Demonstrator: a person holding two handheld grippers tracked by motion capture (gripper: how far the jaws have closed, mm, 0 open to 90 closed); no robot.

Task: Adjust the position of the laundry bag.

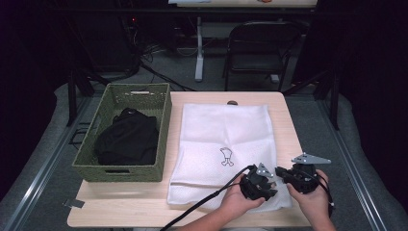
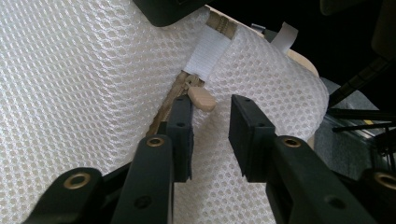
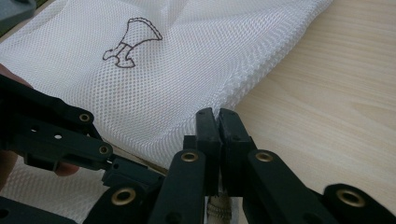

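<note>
- Mesh laundry bag (image 1: 223, 139), white with a small outline drawing (image 1: 226, 157) on it, lies flat on the right half of the pale wood counter (image 1: 288, 130); its near right corner sits beneath both hands.
- Green woven basket (image 1: 144, 96) stands on the counter's left side, just beside the bag, with dark clothing (image 1: 127, 139) heaped inside; the garment's shape is hard to make out.
- Folding chair (image 1: 260, 45) and a desk leg stand in the dim background, details lost in shadow.
- Left gripper (image 2: 210, 126) hovers over the bag's corner, fingers (image 2: 247, 130) apart, the tan zipper pull (image 2: 201, 99) lying between them, against the left one.
- Right gripper (image 3: 218, 126) has its fingers (image 3: 205, 135) pressed together on the bag's edge, at the tan zipper end; the pinched part is mostly hidden between them.
- White tab (image 2: 208, 49) crosses the zipper's end; a dark object cuts off the top.
</note>
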